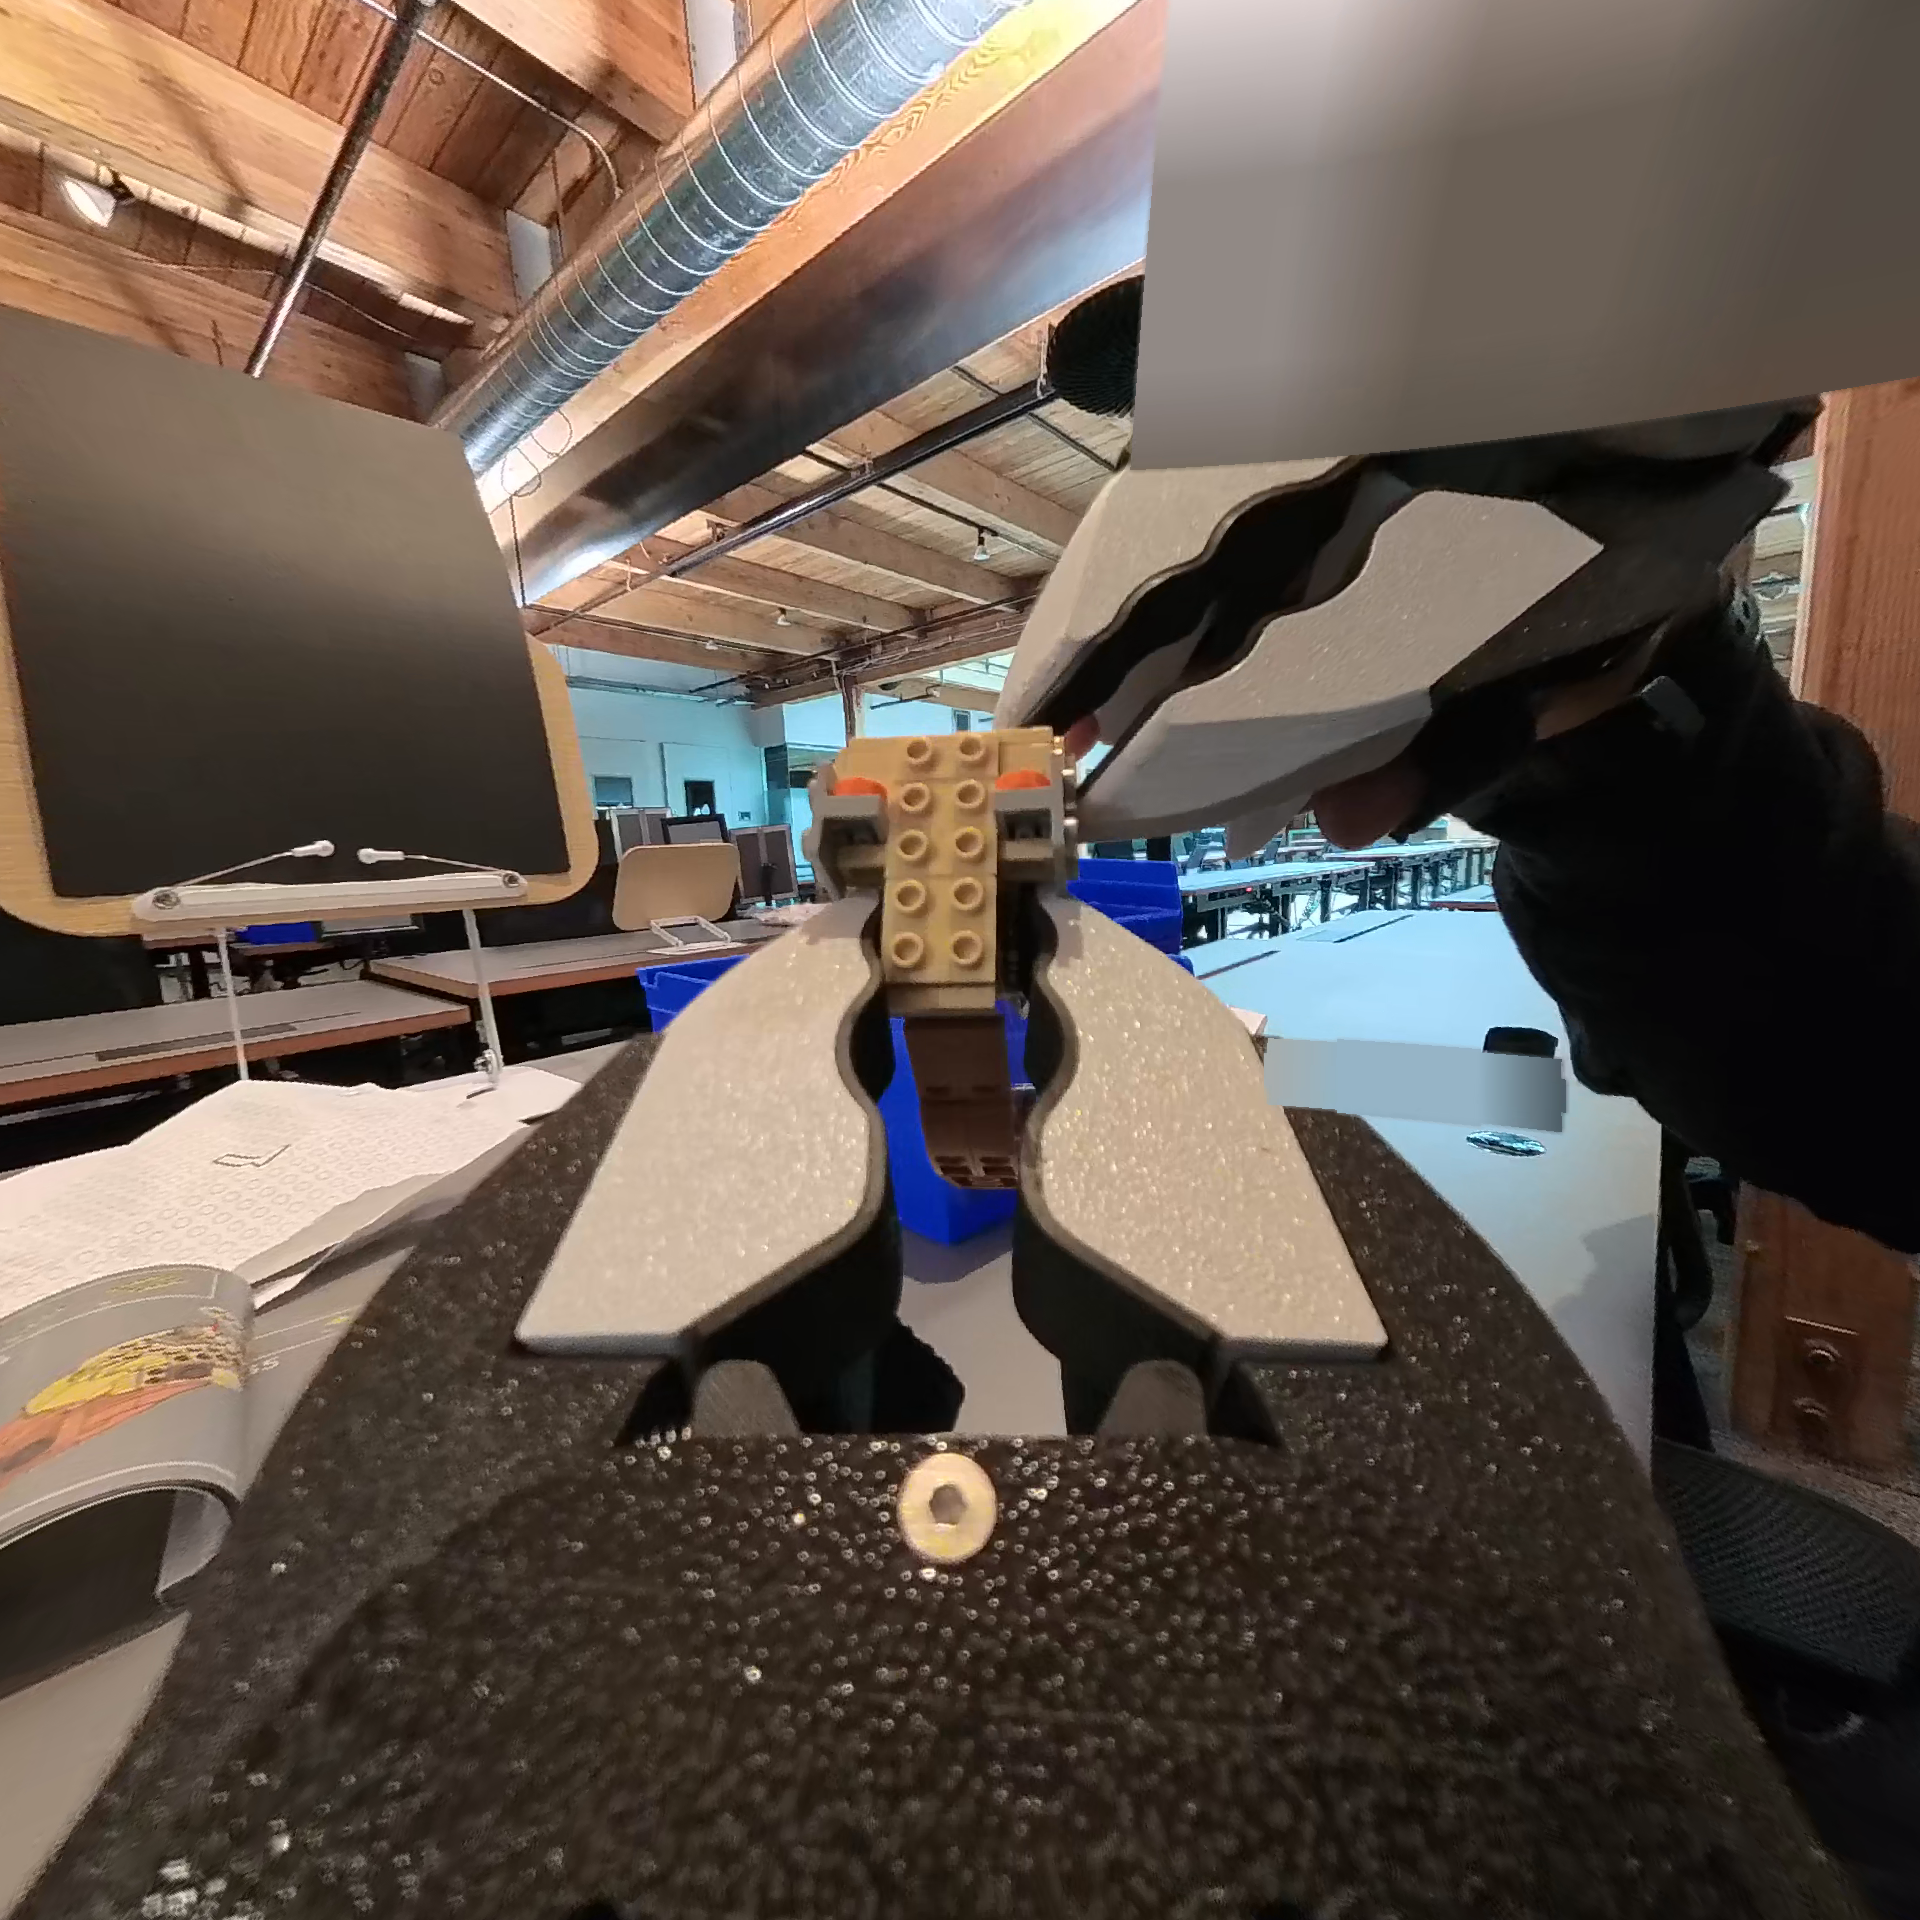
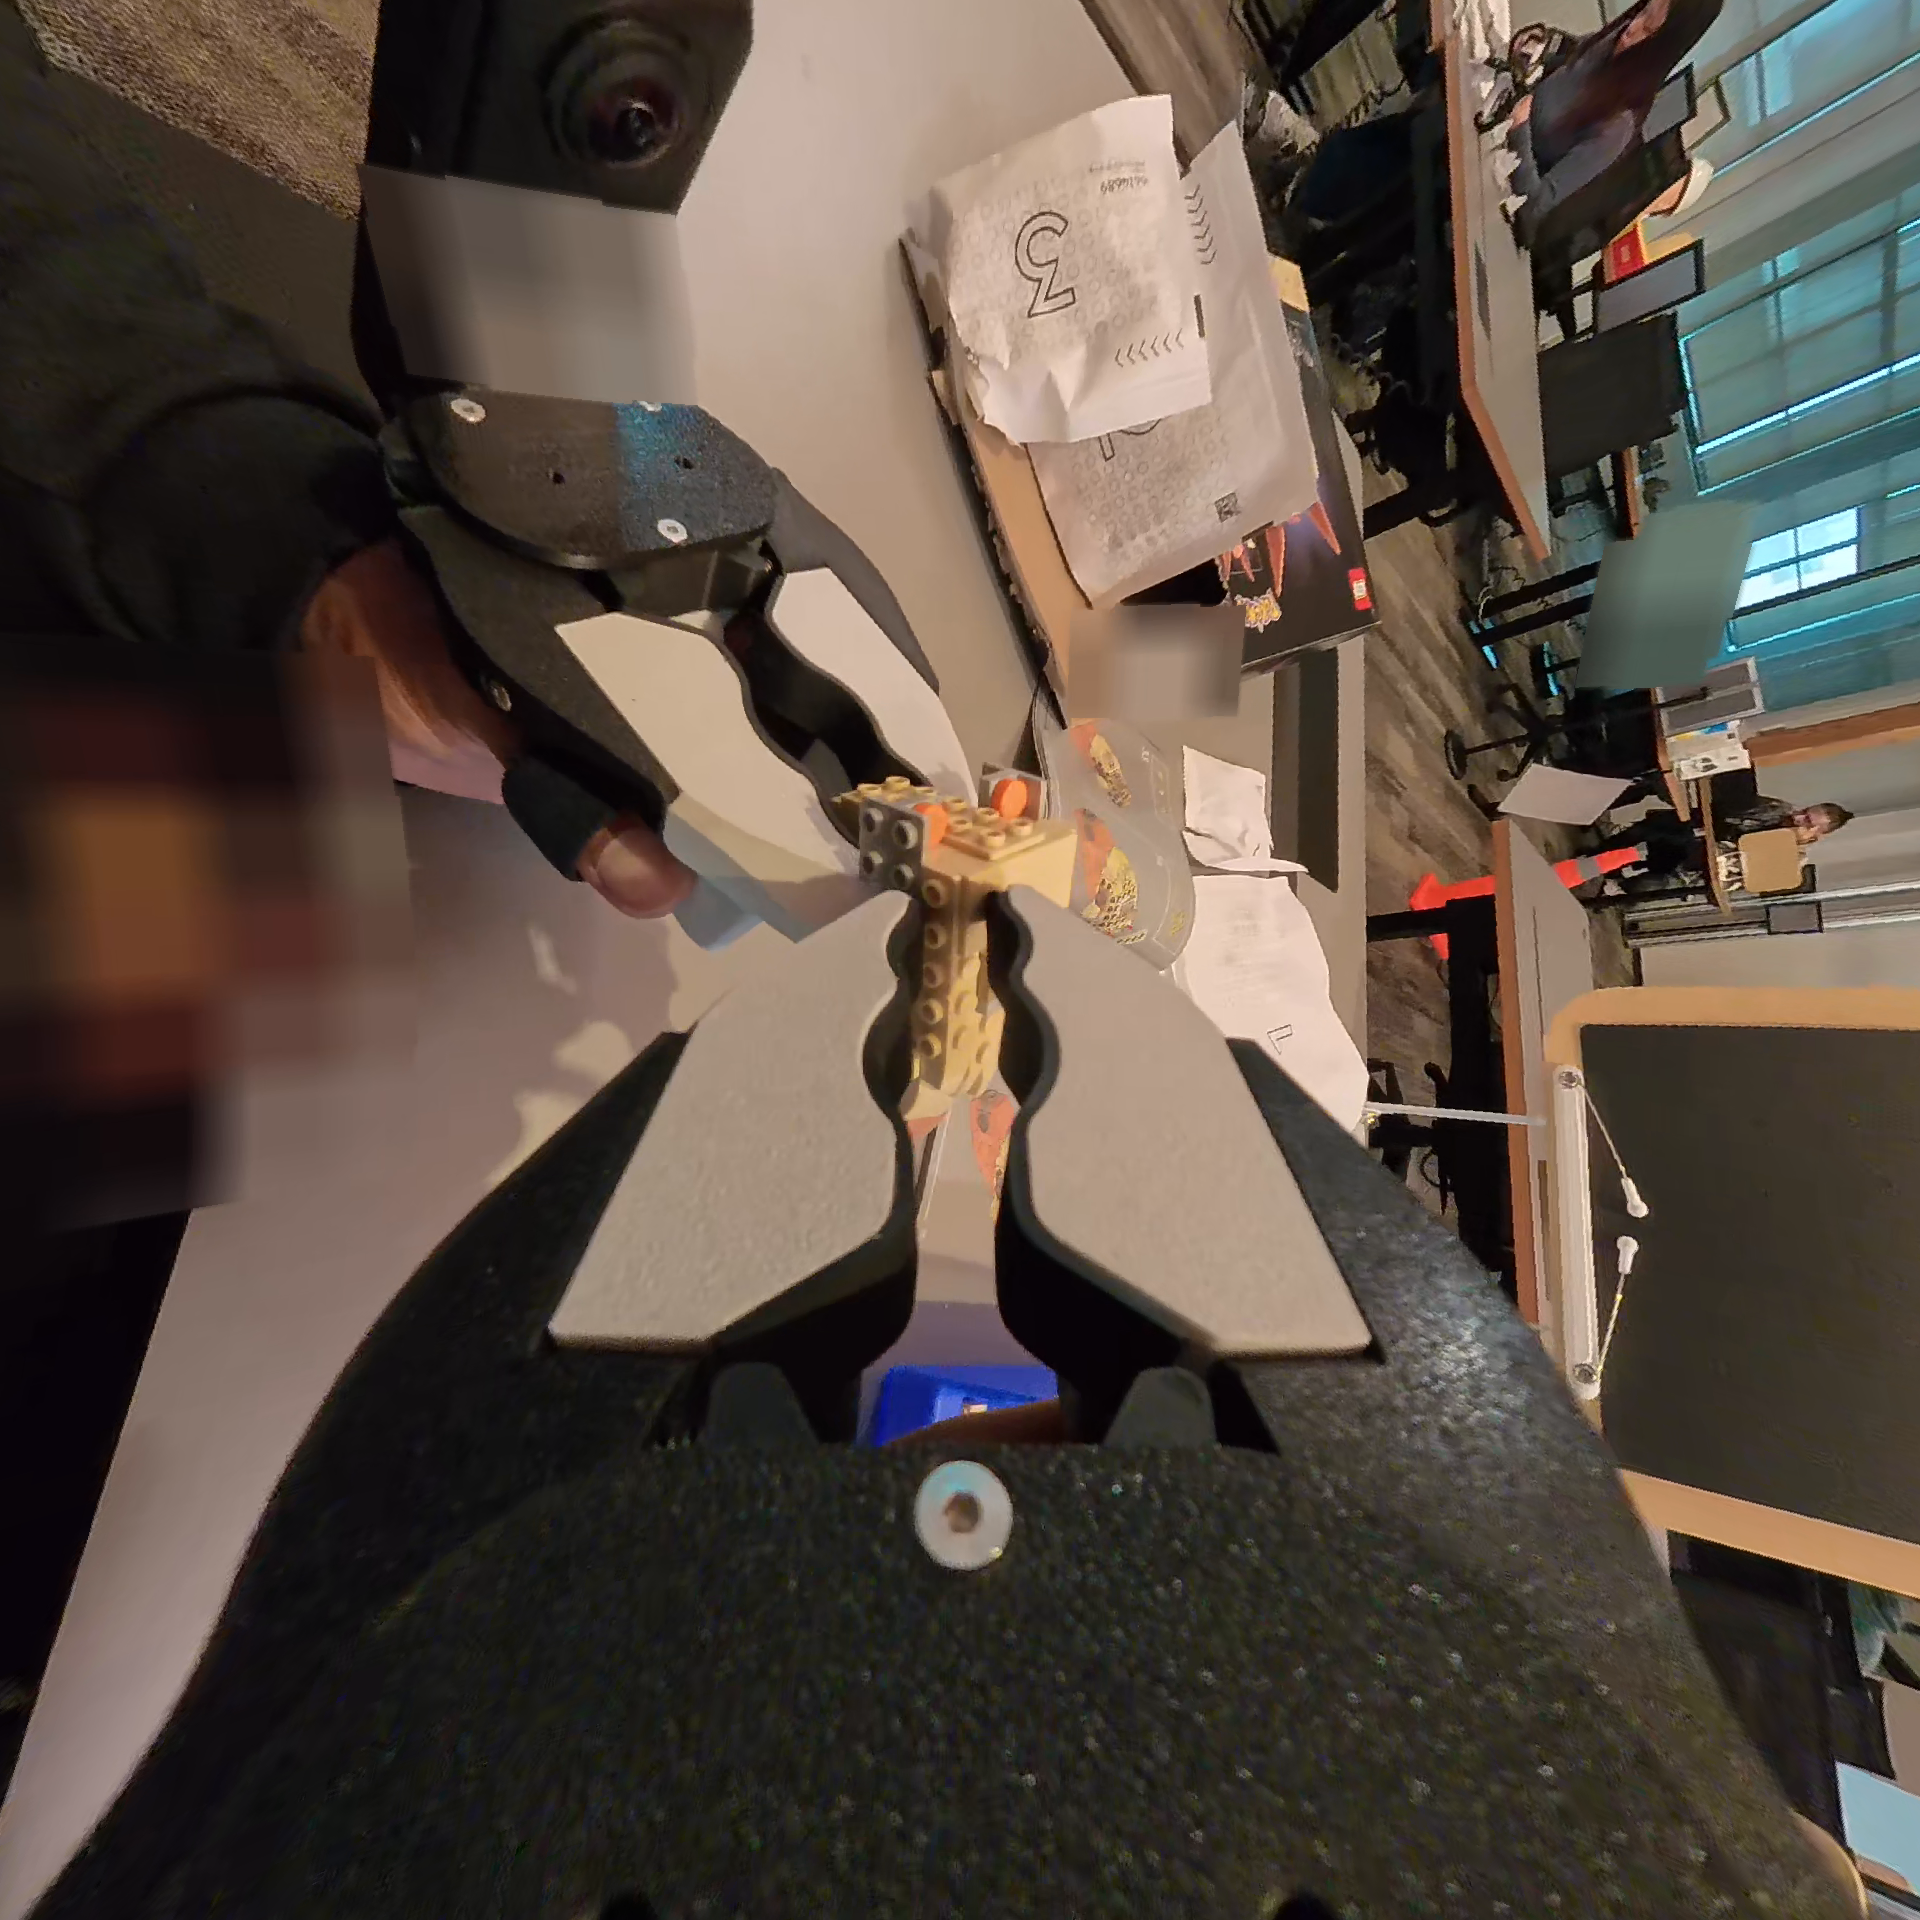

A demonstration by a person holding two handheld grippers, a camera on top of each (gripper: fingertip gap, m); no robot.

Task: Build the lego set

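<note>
A blue bin [image 1: 940, 1195] sits behind, contents hidden. Both the left gripper [image 1: 940, 997] and right gripper [image 2: 951, 997] have jaws clamped on the raised tan, grey and orange lego assembly [image 1: 940, 862].

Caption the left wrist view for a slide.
Left tool clamps a tan lego assembly aloft while the right tool touches its far end.

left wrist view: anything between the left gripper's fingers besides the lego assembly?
Only the tan lego assembly, clamped by the left gripper; behind the gap, a blue bin.
</note>
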